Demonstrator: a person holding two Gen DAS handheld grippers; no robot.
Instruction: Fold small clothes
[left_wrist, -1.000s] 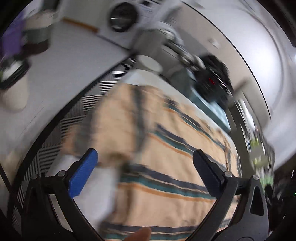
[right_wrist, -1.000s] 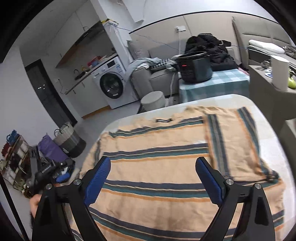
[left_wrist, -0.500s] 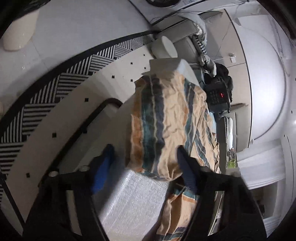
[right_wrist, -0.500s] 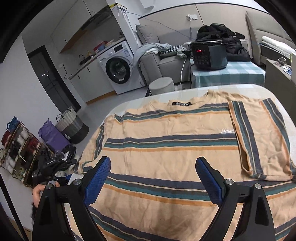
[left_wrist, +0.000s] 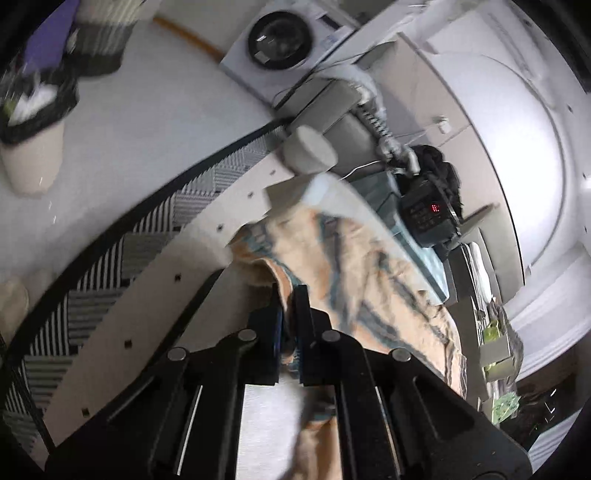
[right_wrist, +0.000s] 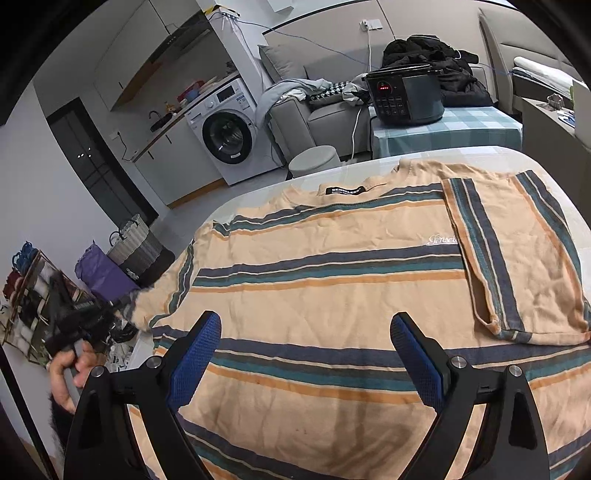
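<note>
A peach T-shirt (right_wrist: 332, 266) with teal, navy and orange stripes lies flat on a white table (right_wrist: 554, 162), neck label at the far edge. Its right sleeve (right_wrist: 509, 251) is folded inward over the body. My right gripper (right_wrist: 306, 350) is open and empty, hovering above the lower part of the shirt. My left gripper (left_wrist: 286, 291) is shut on the left sleeve (left_wrist: 332, 251) at the table's left edge. That gripper also shows in the right wrist view (right_wrist: 85, 317) at the far left, held by a hand.
Beyond the table stand a black cooker (right_wrist: 402, 96) on a checked cloth, a grey sofa (right_wrist: 325, 118) with clothes, a round stool (right_wrist: 314, 160) and a washing machine (right_wrist: 225, 136). Baskets and bags (right_wrist: 129, 251) sit on the floor to the left.
My left gripper was open over the left sleeve and has shut on it at the table's left edge. My right gripper has drawn slightly nearer the shirt and stays open.
</note>
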